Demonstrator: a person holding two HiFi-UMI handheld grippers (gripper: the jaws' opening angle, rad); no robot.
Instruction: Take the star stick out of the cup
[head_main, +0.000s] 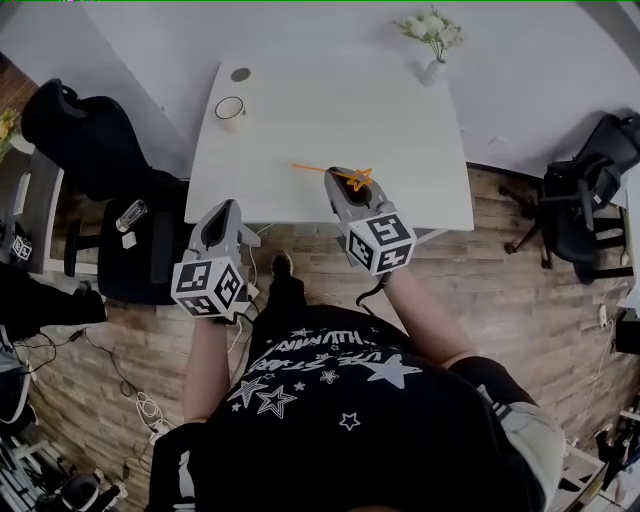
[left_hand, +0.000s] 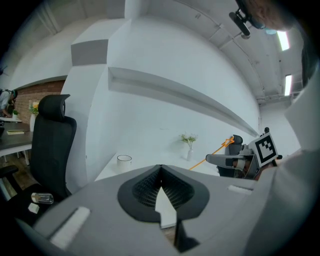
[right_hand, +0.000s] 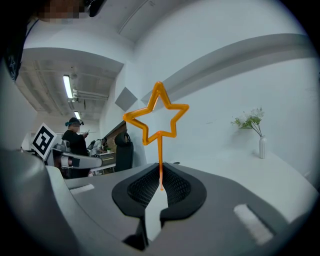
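An orange star stick (head_main: 352, 178) is clamped between the jaws of my right gripper (head_main: 337, 177), which is shut on its thin shaft over the table's near edge. In the right gripper view the star (right_hand: 157, 117) stands above the jaws, the shaft running down between them. The stick (left_hand: 220, 149) slopes upward, star end high, in the left gripper view. The white cup (head_main: 230, 110) stands apart at the table's far left, also seen as the cup (left_hand: 124, 160). My left gripper (head_main: 224, 210) hangs by the table's front left edge, shut with nothing in it.
A white table (head_main: 400, 130) carries a small round disc (head_main: 240, 74) behind the cup and a vase of flowers (head_main: 432, 45) at the far right. Black office chairs (head_main: 85, 140) stand left, another chair (head_main: 590, 190) right. Cables lie on the wooden floor.
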